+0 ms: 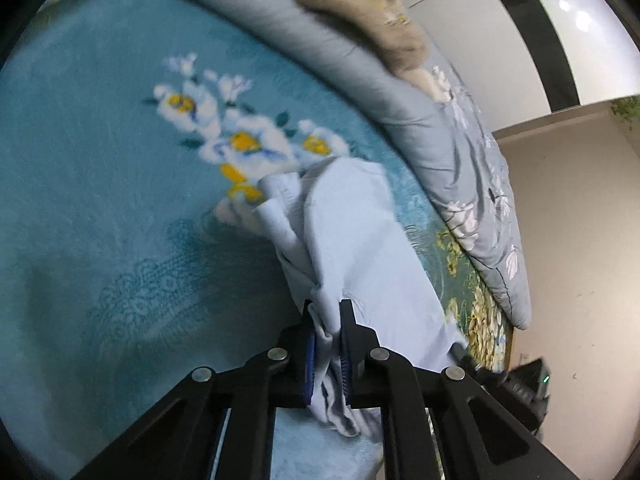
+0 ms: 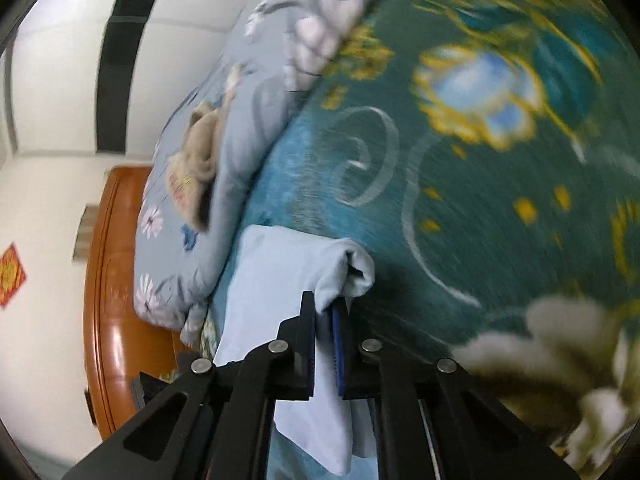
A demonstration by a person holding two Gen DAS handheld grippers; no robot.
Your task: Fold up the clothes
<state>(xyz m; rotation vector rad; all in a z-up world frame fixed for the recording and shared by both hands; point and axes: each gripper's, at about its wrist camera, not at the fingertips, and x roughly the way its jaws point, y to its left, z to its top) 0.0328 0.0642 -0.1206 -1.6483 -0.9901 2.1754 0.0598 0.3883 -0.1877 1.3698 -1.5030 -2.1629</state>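
Observation:
A pale blue garment (image 1: 360, 232) hangs bunched over a teal flowered bedspread (image 1: 100, 168). My left gripper (image 1: 327, 312) is shut on a gathered edge of it, with cloth squeezed between the blue pads. In the right wrist view the same pale blue garment (image 2: 280, 268) drapes forward, one end rolled over. My right gripper (image 2: 324, 308) is shut on its edge, and cloth runs down between the fingers. The view of the bedspread (image 2: 480, 200) is motion-blurred.
A grey-blue flowered quilt (image 1: 420, 112) lies heaped along the bed's far side, with a beige fluffy item (image 1: 376, 12) on top. A glossy wooden headboard (image 2: 116, 300) stands by a white wall (image 2: 48, 120). Bare floor (image 1: 580, 240) shows beyond the bed edge.

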